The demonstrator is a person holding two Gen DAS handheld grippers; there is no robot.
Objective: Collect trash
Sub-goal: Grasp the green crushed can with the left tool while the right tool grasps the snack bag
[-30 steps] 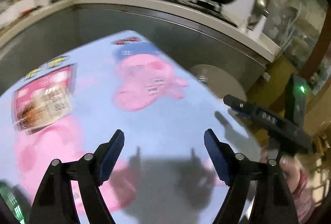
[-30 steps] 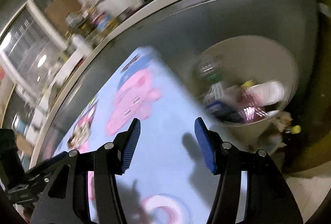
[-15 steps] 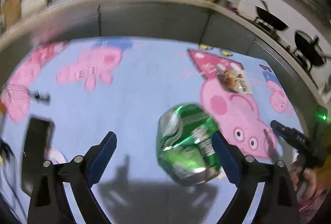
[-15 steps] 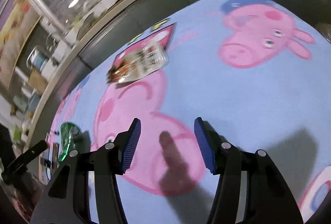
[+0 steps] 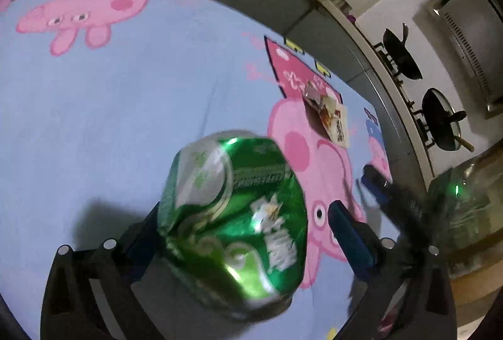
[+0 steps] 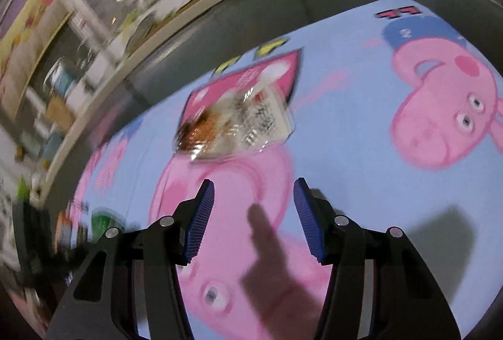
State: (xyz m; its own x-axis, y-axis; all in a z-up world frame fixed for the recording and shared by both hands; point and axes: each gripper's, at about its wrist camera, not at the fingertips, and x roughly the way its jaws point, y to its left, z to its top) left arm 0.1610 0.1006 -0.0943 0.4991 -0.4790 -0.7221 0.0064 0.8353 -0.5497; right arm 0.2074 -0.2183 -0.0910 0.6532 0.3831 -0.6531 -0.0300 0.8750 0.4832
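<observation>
crushed green can [image 5: 239, 223] at lower centre between the opening fingers of the left gripper [image 5: 242, 233], ungripped, may skid off the surface [image 5: 125, 95] if clipped; right gripper [image 6: 254, 220] open, empty, short of the wrapper [image 6: 235, 120].

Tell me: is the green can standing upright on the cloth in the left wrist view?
No. The crushed green can lies tipped on the blue cartoon-print tablecloth, between the opening fingers of the left gripper, its dented top end facing the camera.
</observation>
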